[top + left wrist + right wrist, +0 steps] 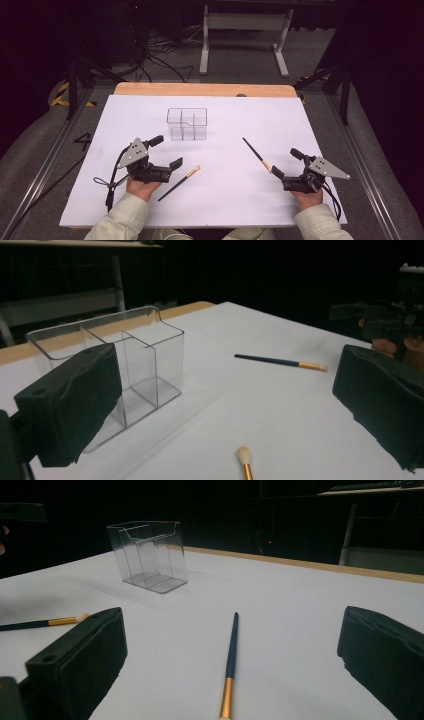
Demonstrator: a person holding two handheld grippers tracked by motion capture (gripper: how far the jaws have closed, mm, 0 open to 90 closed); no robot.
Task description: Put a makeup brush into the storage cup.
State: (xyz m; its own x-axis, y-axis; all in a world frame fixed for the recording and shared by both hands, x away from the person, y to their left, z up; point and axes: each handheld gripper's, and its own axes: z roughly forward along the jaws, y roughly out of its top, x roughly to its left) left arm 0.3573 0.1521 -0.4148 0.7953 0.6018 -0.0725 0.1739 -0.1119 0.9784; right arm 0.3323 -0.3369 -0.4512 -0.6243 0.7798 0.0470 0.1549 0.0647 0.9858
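In the high view, the left brush (pixel 179 183) is seen lying diagonally at lower centre, bristles to the upper right, beside the released left gripper (pixel 176 163). The right brush (pixel 257 154) slants toward the right gripper (pixel 276 172).

In the left gripper view, a clear organizer (pixel 107 367) is framed at left.

In the right gripper view, the jaws are spread, with the handle pointing up-frame between them.

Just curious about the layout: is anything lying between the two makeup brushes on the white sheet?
No. In the high view, bare white sheet separates the left brush from the right brush.
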